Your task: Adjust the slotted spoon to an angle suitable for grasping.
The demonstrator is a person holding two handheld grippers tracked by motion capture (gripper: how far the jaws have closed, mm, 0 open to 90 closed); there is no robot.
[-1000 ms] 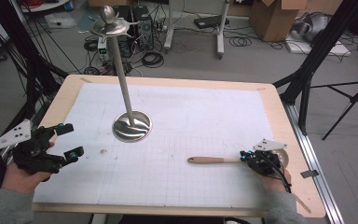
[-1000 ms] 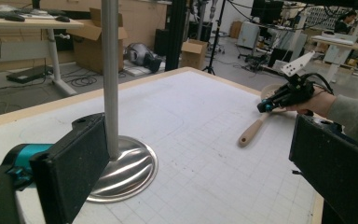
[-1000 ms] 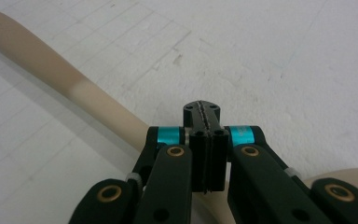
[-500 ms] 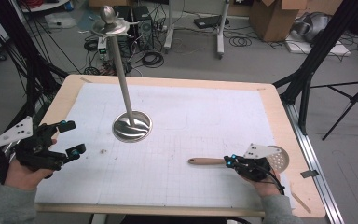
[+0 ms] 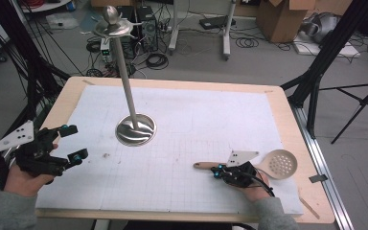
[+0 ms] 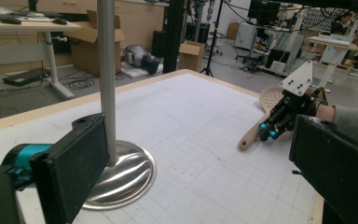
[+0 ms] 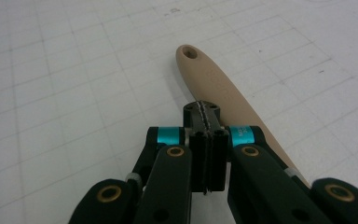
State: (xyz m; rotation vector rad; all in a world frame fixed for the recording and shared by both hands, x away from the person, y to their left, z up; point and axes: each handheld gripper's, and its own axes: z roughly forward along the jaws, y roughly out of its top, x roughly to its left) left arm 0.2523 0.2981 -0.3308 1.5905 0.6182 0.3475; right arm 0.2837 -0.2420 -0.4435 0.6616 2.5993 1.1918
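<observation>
Gridded worktop (image 5: 187, 139): right gripper (image 5: 219, 171) fingers pressed together over a slotted spoon's (image 5: 268, 165) handle; left gripper (image 5: 74, 142) fingers parted beside a steel stand (image 5: 135, 129).

On the table (image 5: 287, 115) lies a gridded mat (image 5: 196, 124), and on its left-centre part we see the round base of an upright stand (image 5: 135, 129), its pole rising toward the far edge. Near the mat's front right lies a slotted spoon (image 5: 273, 164), its handle pointing left and its bowl to the right. We find the left gripper (image 5: 72, 142) at the mat's left edge, well apart from the stand, and the right gripper (image 5: 218, 171) over the spoon's handle.
</observation>
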